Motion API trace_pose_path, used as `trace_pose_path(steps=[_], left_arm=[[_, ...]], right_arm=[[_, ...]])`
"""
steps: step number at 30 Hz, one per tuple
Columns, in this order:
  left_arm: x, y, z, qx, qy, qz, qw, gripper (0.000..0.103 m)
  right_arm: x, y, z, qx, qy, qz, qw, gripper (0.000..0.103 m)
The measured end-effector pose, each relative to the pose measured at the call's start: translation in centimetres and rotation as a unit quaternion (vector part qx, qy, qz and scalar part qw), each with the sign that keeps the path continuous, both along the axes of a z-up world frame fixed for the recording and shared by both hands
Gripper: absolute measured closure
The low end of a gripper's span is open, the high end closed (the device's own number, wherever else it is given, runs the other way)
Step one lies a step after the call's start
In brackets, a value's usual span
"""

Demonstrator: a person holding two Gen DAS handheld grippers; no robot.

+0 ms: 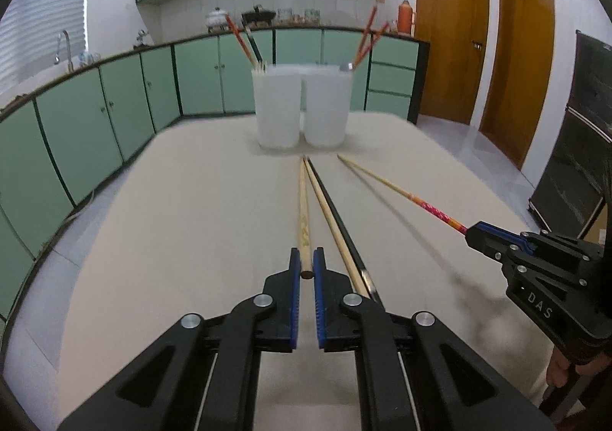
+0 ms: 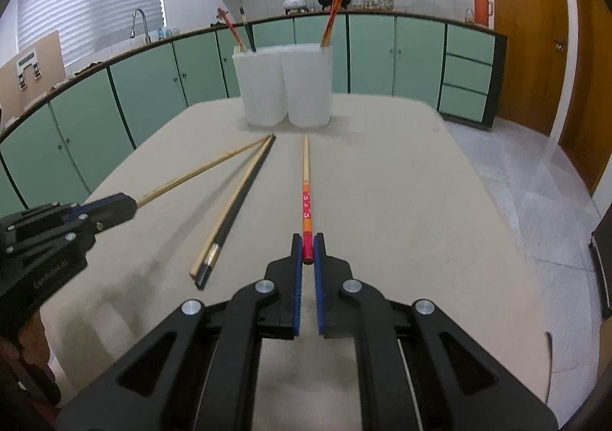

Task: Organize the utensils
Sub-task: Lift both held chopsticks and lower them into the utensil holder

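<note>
On a beige table (image 1: 172, 220) in a green-cabineted kitchen, two hand-held grippers each clamp a single chopstick by its thick end. Left gripper (image 1: 306, 272) is closed on a plain wooden chopstick (image 1: 303, 209), which points straight ahead toward two translucent white holders (image 1: 302, 105) standing side by side at the table's far end. Right gripper (image 2: 307, 253) is pinched tight on a red-and-orange patterned chopstick (image 2: 306, 197), likewise aimed at the holders. Between the two grippers, a second pale wooden chopstick (image 2: 229, 209) and a black chopstick (image 2: 244, 197) lie together on the tabletop. More chopsticks already stand in both holders: red and dark ones (image 1: 246, 44) in the left holder, red ones (image 1: 369, 36) in the right.
</note>
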State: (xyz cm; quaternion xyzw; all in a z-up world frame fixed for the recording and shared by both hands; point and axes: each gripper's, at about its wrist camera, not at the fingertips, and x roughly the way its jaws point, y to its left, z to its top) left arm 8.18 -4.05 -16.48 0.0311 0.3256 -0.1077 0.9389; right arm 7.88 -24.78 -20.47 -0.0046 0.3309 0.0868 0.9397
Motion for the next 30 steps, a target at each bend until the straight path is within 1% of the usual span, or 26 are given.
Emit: trace_pose_path(steps=[3,6,17,22,30], left_arm=[[-0.2,0.2,1.6,-0.003,-0.022,0.003,0.9998,0.096],[-0.2,0.3,3.2,-0.009,-0.039,0.002,0.9992,0.096],[1.5,0.8,8.0,-0.036,-0.070,-0.001,0.9969,0.096],[2.5,1.1,10.1,-0.048,-0.081,-0.005,0.9955,0.096],[4.2,1.0,13.1,-0.049,-0.103,-0.016,0.9933,0.096]], right_arm=[[-0.2,-0.1,1.2,-0.003,-0.017,0.001,1.000,0.098],[-0.2,-0.3,2.6,0.004,-0.032,0.001,0.999,0.098],[0.5,-1.3,8.9,0.029,-0.086,0.015,0.996,0.098],[1.7,-1.8,11.4,0.049,-0.094,0.022,0.994,0.098],[4.0,-2.3,14.7,0.069,-0.095,0.046,0.992,0.098]])
